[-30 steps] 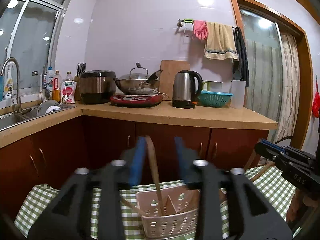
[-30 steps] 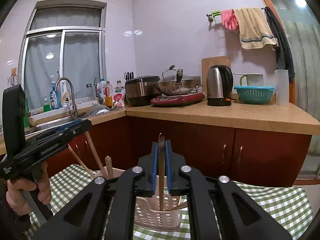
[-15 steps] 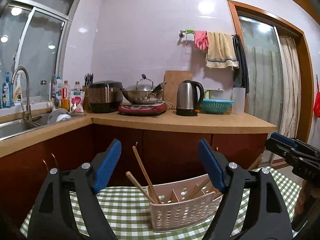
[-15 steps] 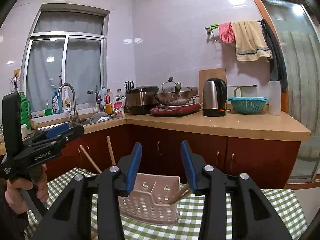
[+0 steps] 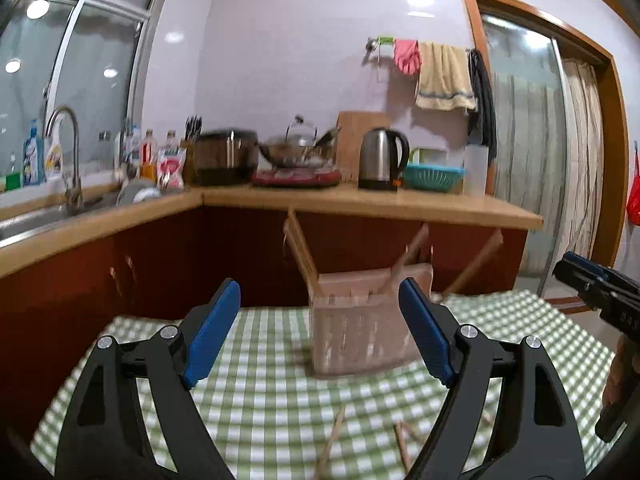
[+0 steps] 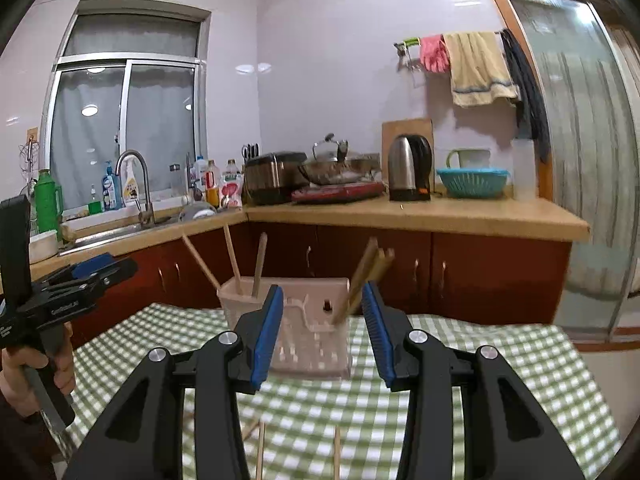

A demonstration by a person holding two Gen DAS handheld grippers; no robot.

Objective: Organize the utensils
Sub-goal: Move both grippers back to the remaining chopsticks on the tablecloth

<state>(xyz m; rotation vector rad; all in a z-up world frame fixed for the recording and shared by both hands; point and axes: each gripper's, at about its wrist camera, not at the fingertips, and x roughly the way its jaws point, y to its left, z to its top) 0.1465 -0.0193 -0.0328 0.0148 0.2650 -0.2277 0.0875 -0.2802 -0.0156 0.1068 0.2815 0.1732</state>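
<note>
Both of your grippers are empty now, and that is the change that matters. A second ago each one pinched an upright chopstick over the pink utensil caddy; since then both sticks have gone into it and you have pulled both hands back from the table.

Your left gripper has its blue pads spread wide, with nothing between them but the view of the green checked tablecloth and the caddy at centre frame. Your right gripper stands partly spread, also pinching nothing; the caddy only shows through the gap, farther off.

In the right wrist view the caddy sits at centre on the cloth, with chopsticks leaning out of its left compartment and another bundle leaning out toward the right. That pair of drops looks finished.

The job is not done, though. Loose chopsticks lie flat on the cloth at the bottom centre of the left wrist view, and the right wrist view shows more near its lower edge, just under your jaws. Those seem to be the next pick-ups, and your open jaws are ready for them. Expect thin sticks lying flat to be fiddly to pinch.
</note>
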